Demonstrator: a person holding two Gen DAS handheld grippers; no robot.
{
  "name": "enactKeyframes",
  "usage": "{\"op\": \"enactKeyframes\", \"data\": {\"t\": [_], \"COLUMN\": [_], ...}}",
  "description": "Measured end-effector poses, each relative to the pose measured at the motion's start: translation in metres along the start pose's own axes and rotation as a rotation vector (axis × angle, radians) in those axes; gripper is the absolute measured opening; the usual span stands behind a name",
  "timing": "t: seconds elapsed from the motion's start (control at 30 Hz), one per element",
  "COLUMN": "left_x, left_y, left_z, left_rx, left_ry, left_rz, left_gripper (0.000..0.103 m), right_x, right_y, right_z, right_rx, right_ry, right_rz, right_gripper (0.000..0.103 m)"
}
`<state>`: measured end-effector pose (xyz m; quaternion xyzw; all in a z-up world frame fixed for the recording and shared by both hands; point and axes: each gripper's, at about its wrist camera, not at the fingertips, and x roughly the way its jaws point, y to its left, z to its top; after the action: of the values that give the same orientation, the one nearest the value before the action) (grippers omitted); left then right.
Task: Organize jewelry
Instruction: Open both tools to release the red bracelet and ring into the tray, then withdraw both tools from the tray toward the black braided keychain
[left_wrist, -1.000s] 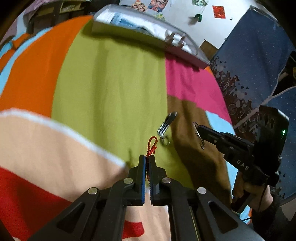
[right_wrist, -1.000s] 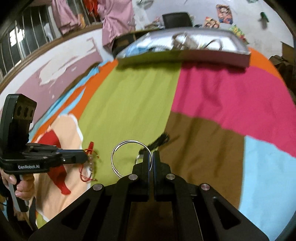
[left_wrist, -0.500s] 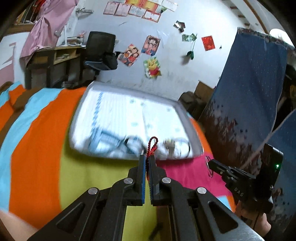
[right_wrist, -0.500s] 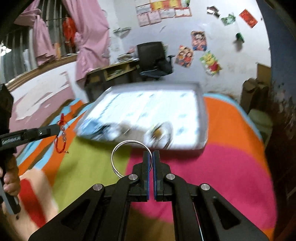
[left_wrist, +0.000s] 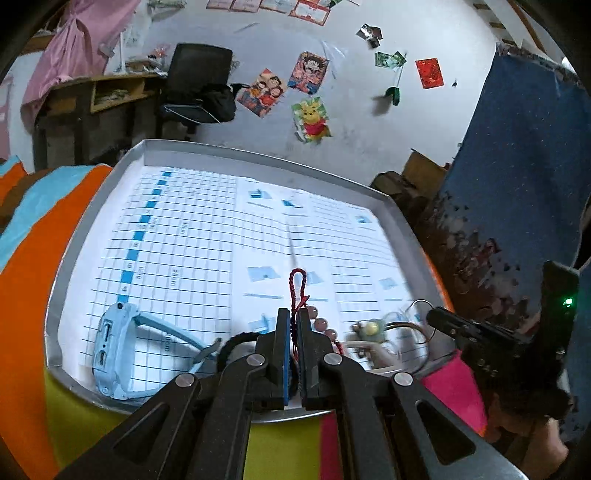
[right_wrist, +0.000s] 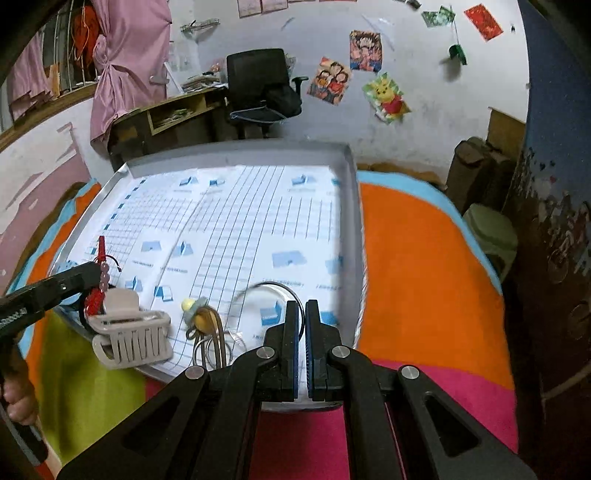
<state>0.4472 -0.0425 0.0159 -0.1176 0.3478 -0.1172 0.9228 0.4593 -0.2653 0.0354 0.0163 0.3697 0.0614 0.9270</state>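
A red cord bracelet (left_wrist: 296, 295) with pink beads is pinched between the nearly closed fingers of the left gripper (left_wrist: 293, 325), above the near edge of a grey tray (left_wrist: 92, 206). A thin silver bangle (right_wrist: 275, 295) is clamped in the closed right gripper (right_wrist: 301, 314) over the same tray, where a blue watch (left_wrist: 110, 354) and a beige hair claw (right_wrist: 129, 332) are lying.
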Motion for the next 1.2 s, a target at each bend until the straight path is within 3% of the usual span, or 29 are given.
{"op": "enactKeyframes", "data": {"t": [0.2,0.33,0.43,0.5,0.67,0.77,0.93,1.2], "left_x": [-0.012,-0.030,-0.049,-0.067,-0.112,-0.139,-0.182,-0.226], "left_y": [-0.005,-0.010,-0.014,-0.017,-0.025,-0.031,-0.034,-0.036], "left_z": [-0.006,-0.006,-0.010,-0.015,-0.031,-0.045,-0.077,-0.125], "left_rx": [0.046,0.052,0.053,0.055,0.067,0.061,0.039,0.069], "left_ry": [-0.013,-0.046,-0.082,-0.126,-0.227,-0.293,-0.375,-0.432], "left_rz": [0.033,0.039,0.044,0.051,0.093,0.129,0.169,0.225], "left_gripper": [0.006,0.012,0.036,0.064,0.088,0.103,0.103,0.103], "right_x": [-0.005,-0.024,-0.049,-0.068,-0.116,-0.147,-0.194,-0.243], "right_y": [0.000,-0.004,-0.005,-0.002,0.004,0.010,0.013,0.018], "right_z": [-0.010,-0.014,-0.021,-0.026,-0.043,-0.056,-0.085,-0.144], "right_rx": [0.004,0.030,0.038,0.038,0.028,0.020,0.030,0.031], "right_ry": [-0.021,-0.082,-0.148,-0.190,-0.295,-0.355,-0.436,-0.508], "right_rz": [-0.004,-0.002,0.003,0.009,0.019,0.031,0.057,0.069], "right_gripper": [0.005,0.024,0.031,0.035,0.051,0.068,0.095,0.101]}}
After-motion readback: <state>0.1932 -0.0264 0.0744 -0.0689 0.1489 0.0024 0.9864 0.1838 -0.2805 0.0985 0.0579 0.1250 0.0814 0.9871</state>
